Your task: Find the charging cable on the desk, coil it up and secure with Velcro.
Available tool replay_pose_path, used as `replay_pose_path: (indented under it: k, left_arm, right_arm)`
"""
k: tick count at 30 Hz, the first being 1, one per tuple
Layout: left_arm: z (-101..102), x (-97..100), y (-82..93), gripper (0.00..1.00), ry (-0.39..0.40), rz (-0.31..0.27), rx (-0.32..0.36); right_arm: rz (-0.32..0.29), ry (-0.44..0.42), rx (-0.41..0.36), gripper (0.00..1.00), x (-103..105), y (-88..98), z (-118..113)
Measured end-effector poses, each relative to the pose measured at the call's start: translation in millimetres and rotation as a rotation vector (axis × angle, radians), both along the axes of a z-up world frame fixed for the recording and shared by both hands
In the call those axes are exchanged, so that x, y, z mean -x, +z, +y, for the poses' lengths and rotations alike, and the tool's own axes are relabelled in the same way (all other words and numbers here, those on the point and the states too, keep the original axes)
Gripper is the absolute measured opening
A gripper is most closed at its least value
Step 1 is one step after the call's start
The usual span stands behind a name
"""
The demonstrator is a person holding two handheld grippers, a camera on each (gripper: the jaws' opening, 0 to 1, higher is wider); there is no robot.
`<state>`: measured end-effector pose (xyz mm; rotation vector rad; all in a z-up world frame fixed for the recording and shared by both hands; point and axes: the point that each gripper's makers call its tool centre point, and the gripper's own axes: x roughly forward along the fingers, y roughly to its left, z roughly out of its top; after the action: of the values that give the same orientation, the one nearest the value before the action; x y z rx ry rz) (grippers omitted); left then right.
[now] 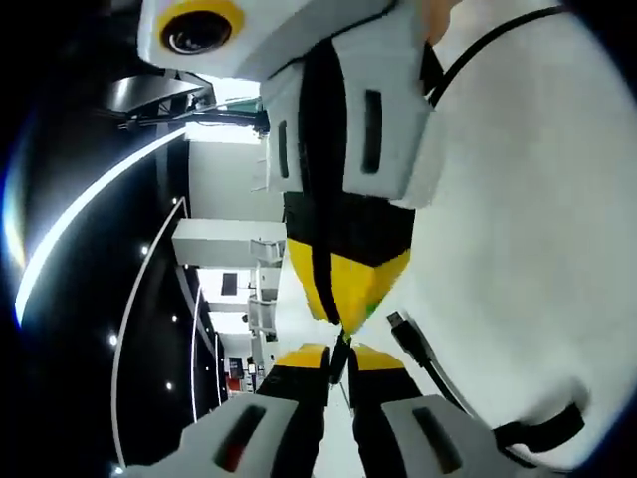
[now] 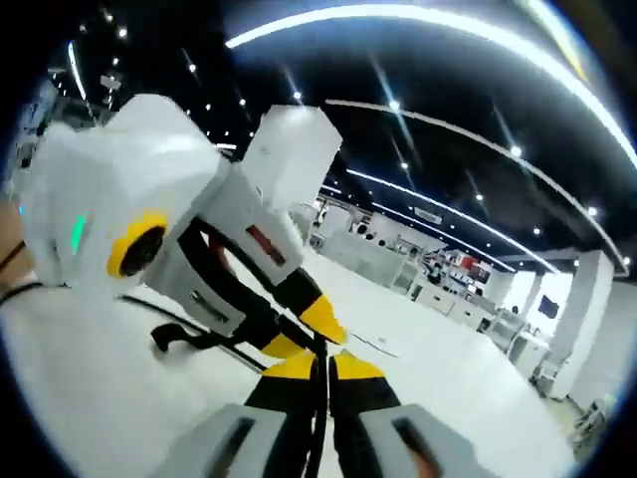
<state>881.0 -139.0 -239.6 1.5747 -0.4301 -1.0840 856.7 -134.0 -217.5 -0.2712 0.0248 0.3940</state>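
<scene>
With both the left gripper (image 1: pixel 340 351) and right gripper (image 2: pixel 320 360) pinching the black charging cable (image 1: pixel 423 354) tip-to-tip above the white desk (image 1: pixel 537 249), we keep tension while forming even loops.

- My left gripper (image 1: pixel 340 360) looks like hard plastic: matt white shells, black arms, smooth yellow tips.
- My right gripper (image 2: pixel 320 370) has the same plastic look, slightly satin.
- The charging cable (image 1: pixel 423 351) reads as smooth black rubbery sheath with a glossy plug end.
- The desk (image 1: pixel 518 259) is plain white, matt, smooth.
- The ceiling (image 2: pixel 418 70) is dark and glossy, mirroring lights.
</scene>
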Motion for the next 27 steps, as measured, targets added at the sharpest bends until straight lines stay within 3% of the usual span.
replay_pose_path:
  k: [2, 5, 7, 9, 10, 13, 20, 24, 27]
  left_arm:
    - [4, -2.7, -2.3, 0.09, 0.011, -0.002, -0.012]
    - [4, -3.1, -2.3, 0.09, 0.012, -0.001, -0.012]
    - [6, -4.5, -2.9, 0.09, 0.017, 0.011, -0.006]
    - [7, -4.3, -3.1, 0.09, 0.017, 0.013, -0.01]
    - [9, -3.8, -2.9, 0.09, 0.015, 0.013, -0.014]
    - [12, -4.2, 6.0, 0.09, 0.013, 0.016, 0.017]
    - [30, -9.6, 21.8, 0.09, 0.035, 0.019, 0.075]
    - [40, -15.8, 24.2, 0.09, 0.056, 0.036, 0.099]
    - [41, -17.1, 21.2, 0.1, 0.062, 0.054, 0.104]
  right_arm:
    - [-0.015, -0.011, -0.18, 0.07, 1, 14.7, -13]
    - [-0.021, -0.016, -0.205, 0.05, 0, 17.0, -16]
    - [0.001, -0.124, -0.321, 0.03, -9, 16.0, -48]
    - [0.039, -0.13, -0.264, 0.03, -17, 2.1, -51]
    - [0.118, -0.155, -0.267, 0.03, -27, -20.0, -51]
    - [0.222, -0.062, -0.316, 0.03, -35, -42.7, -29]
    - [0.257, -0.002, -0.36, 0.03, -52, -46.2, -10]
    - [0.262, 0.049, -0.244, 0.03, -55, -56.4, 14]
    - [0.288, 0.013, -0.132, 0.03, -56, -72.8, 14]
